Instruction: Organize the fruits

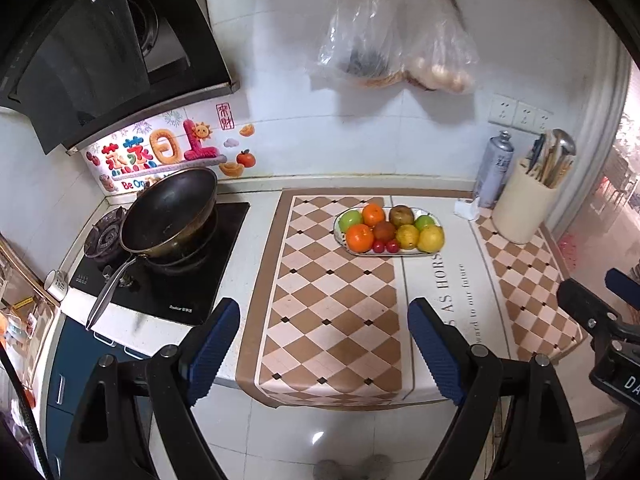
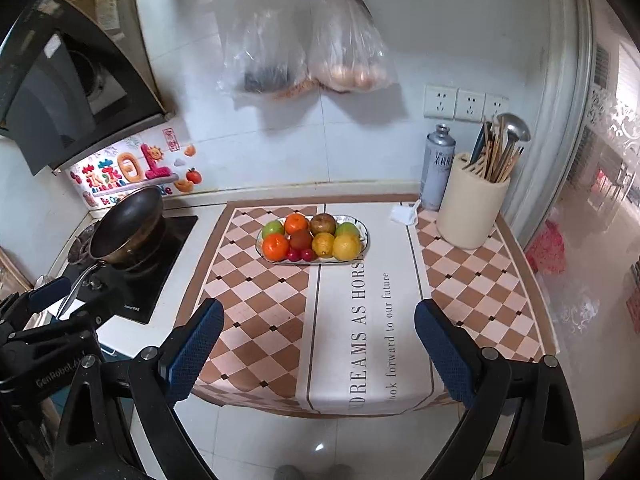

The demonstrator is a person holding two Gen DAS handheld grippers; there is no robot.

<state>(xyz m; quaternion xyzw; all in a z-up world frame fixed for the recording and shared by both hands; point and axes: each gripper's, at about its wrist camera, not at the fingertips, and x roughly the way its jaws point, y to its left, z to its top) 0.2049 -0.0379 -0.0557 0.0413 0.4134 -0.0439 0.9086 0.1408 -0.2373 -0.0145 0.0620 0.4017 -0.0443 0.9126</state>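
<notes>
Nearest, the left hand-held gripper (image 1: 324, 344) and right hand-held gripper (image 2: 316, 344) each hang above the front edge of the surface (image 2: 276, 320) with fingers spread apart, holding nothing. Farther back, a plate (image 2: 364, 229) piled with fruits (image 2: 316, 240) rests on the checkered mat (image 1: 332, 312). Beyond, two plastic bags (image 2: 304, 48) hang on the wall.
</notes>
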